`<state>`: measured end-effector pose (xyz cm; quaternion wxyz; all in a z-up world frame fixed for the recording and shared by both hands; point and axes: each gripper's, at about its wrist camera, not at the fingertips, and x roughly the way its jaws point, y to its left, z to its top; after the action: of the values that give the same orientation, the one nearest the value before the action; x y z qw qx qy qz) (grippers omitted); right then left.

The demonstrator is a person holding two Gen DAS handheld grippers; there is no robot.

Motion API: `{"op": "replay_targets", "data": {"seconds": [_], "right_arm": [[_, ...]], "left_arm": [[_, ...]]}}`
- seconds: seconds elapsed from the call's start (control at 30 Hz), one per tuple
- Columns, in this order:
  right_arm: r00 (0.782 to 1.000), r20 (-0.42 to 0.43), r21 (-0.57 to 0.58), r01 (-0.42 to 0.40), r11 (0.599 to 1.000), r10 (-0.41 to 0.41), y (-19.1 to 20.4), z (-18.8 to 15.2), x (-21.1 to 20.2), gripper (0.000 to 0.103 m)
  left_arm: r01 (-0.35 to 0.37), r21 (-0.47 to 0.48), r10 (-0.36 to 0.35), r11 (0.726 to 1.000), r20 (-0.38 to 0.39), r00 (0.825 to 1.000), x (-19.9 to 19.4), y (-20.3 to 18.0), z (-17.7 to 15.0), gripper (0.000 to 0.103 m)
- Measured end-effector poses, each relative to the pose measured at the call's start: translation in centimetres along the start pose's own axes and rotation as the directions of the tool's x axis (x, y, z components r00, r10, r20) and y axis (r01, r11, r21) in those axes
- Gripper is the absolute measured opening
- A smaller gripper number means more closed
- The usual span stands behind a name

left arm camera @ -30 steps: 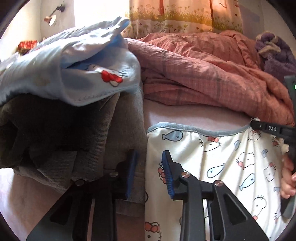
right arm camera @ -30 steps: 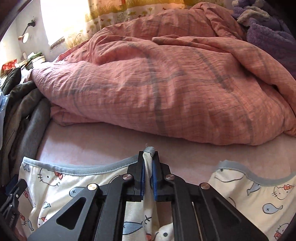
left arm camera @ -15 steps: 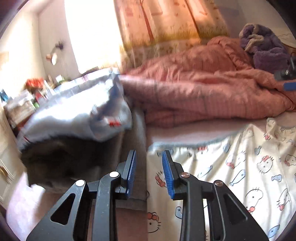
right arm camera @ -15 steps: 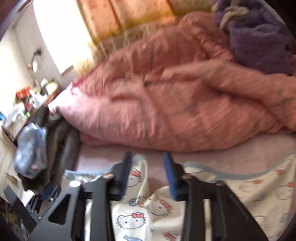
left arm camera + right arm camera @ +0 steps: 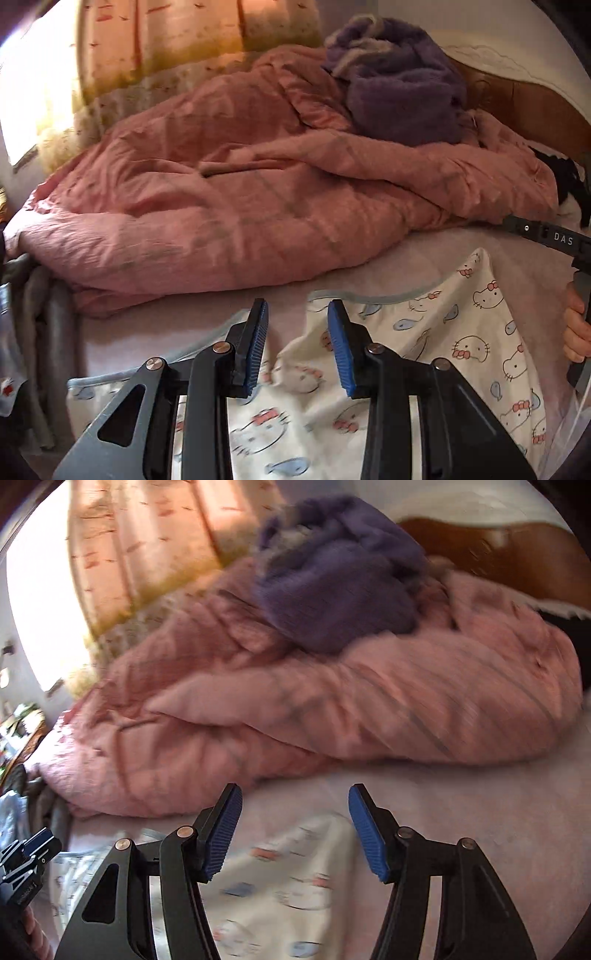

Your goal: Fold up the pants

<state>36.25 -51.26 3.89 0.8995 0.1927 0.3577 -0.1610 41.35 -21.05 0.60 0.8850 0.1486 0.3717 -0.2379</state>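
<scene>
The pants [image 5: 436, 354] are white with a cat-and-fish print and a grey-blue waistband. They lie rumpled on the pink bed sheet, below both grippers. My left gripper [image 5: 297, 317] is open and empty above the waistband edge. My right gripper [image 5: 293, 805] is wide open and empty above the pants [image 5: 280, 886], which look blurred in that view. The right gripper's body also shows at the right edge of the left wrist view [image 5: 554, 238], with the hand that holds it. The left gripper shows at the left edge of the right wrist view [image 5: 26, 860].
A bunched pink quilt [image 5: 258, 192] fills the bed behind the pants, with a purple fleece blanket [image 5: 402, 99] on top. A wooden headboard [image 5: 498, 554] stands at the far right. Grey folded clothes [image 5: 40, 332] lie at the left. Curtains [image 5: 184, 48] hang behind.
My right gripper has opened and let go of the pants' waistband, then lifted. Both grippers have swung to the right, away from the pile of grey clothes.
</scene>
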Motion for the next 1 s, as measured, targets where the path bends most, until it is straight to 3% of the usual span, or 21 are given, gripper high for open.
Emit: {"op": "replay_targets", "data": {"seconds": [0.07, 0.13, 0.23, 0.3, 0.4, 0.5, 0.6, 0.73, 0.83, 1.0], "right_arm": [[0.998, -0.040, 0.032, 0.044, 0.999, -0.043, -1.7, 0.2, 1.1, 0.062], [0.998, -0.066, 0.109, 0.004, 0.994, 0.003, -3.3, 0.1, 2.0, 0.062], [0.988, -0.144, 0.132, -0.038, 0.991, 0.057, -4.0, -0.4, 3.7, 0.062], [0.982, -0.179, 0.104, -0.035, 0.994, 0.054, -3.6, -0.6, 4.7, 0.062], [0.972, -0.222, 0.095, -0.060, 0.994, 0.080, -2.8, -1.1, 6.0, 0.062], [0.975, -0.215, 0.072, -0.042, 0.997, 0.057, -2.1, -1.4, 5.9, 0.062], [0.982, -0.177, 0.108, -0.043, 0.993, 0.062, -2.7, -1.2, 5.4, 0.062], [0.979, -0.178, 0.166, -0.066, 0.984, 0.096, -3.8, -1.0, 6.1, 0.062], [0.957, -0.225, 0.199, -0.136, 0.970, 0.181, -3.9, -1.2, 7.7, 0.061], [0.962, -0.218, 0.169, -0.127, 0.977, 0.162, -3.0, -1.2, 8.8, 0.047]], "left_arm": [[-0.050, 0.047, 0.053, 0.998, -0.066, 0.996, 3.4, -2.1, 1.1, 0.034], [-0.093, 0.059, 0.099, 0.994, -0.110, 0.989, 5.7, -3.1, 1.5, 0.034], [-0.051, 0.024, 0.054, 0.998, -0.184, 0.981, 8.3, -3.0, 1.6, 0.034], [-0.028, 0.006, 0.029, 1.000, -0.237, 0.971, 9.5, -2.7, 1.1, 0.027], [-0.065, 0.033, 0.070, 0.997, -0.218, 0.973, 9.8, -2.8, 1.0, 0.006], [-0.075, 0.013, 0.076, 0.997, -0.155, 0.985, 8.9, -2.9, 1.6, 0.004], [-0.137, -0.023, 0.135, 0.990, -0.081, 0.988, 7.6, -2.2, 2.4, 0.004], [-0.151, -0.039, 0.146, 0.988, -0.115, 0.983, 8.6, -1.2, 2.5, 0.004], [-0.164, -0.022, 0.160, 0.986, -0.124, 0.979, 9.6, -1.0, 2.0, 0.004], [-0.161, -0.037, 0.155, 0.986, -0.132, 0.979, 10.7, -0.6, 1.3, 0.004]]}}
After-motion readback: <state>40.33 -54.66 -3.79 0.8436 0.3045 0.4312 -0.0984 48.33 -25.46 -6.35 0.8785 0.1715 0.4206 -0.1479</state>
